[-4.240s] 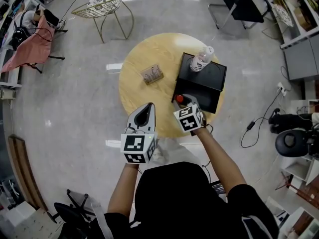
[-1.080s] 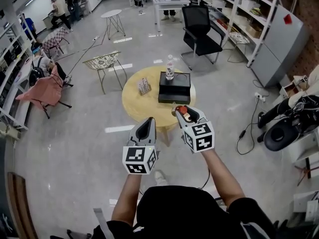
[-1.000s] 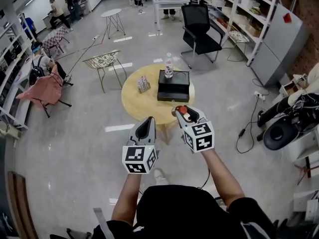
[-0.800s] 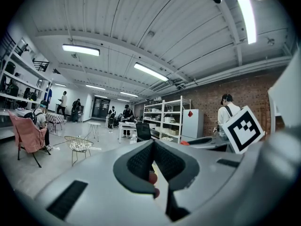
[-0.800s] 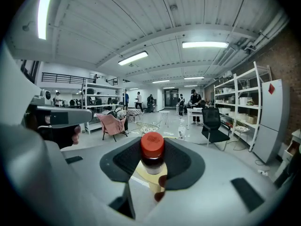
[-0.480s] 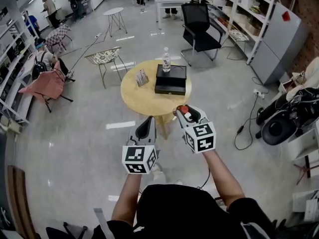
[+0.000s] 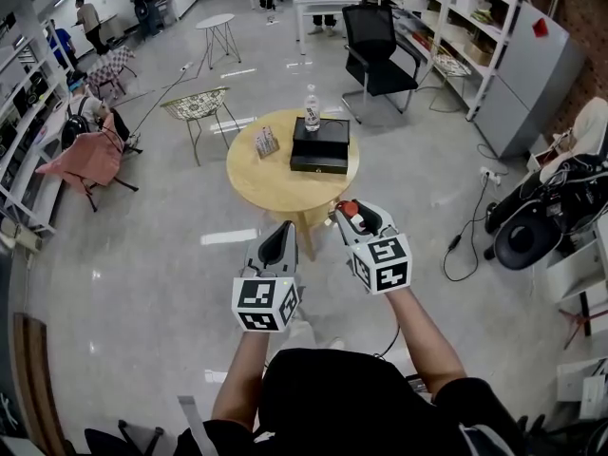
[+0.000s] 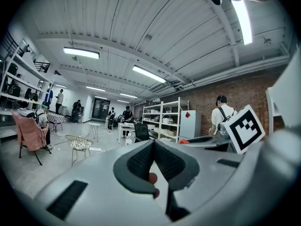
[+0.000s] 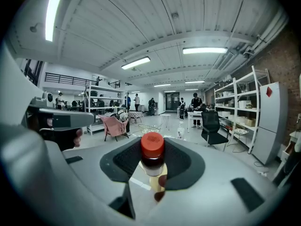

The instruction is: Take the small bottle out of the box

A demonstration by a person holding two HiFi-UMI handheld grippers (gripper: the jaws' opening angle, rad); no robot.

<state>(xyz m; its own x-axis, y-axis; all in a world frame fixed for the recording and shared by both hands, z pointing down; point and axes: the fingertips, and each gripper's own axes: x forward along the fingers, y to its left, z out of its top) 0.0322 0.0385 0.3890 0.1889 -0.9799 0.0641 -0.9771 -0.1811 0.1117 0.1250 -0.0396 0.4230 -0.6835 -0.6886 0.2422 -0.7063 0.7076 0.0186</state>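
My right gripper [image 7: 351, 213] is shut on the small bottle [image 7: 347, 209], a brownish vial with a red cap. In the right gripper view the small bottle [image 9: 152, 158] stands upright between the dark pads [image 9: 186, 164]. My left gripper [image 7: 279, 239] hangs beside it, shut with nothing in it; its pads [image 8: 141, 161] meet at the tip in the left gripper view. The black box [image 7: 320, 144] lies closed on the round wooden table [image 7: 275, 180], well ahead of both grippers.
A clear water bottle [image 7: 312, 112] stands behind the box and a small packet [image 7: 266, 142] lies left of it. Around the table stand a wire chair [image 7: 198, 108], a black office chair [image 7: 373, 47] and a pink-draped chair [image 7: 84, 160]. Bags and cables [image 7: 537, 221] lie at the right.
The table and box have shrunk and slid farther away as the view pulled back from them. Both grippers keep their places, the right one still holding the bottle.
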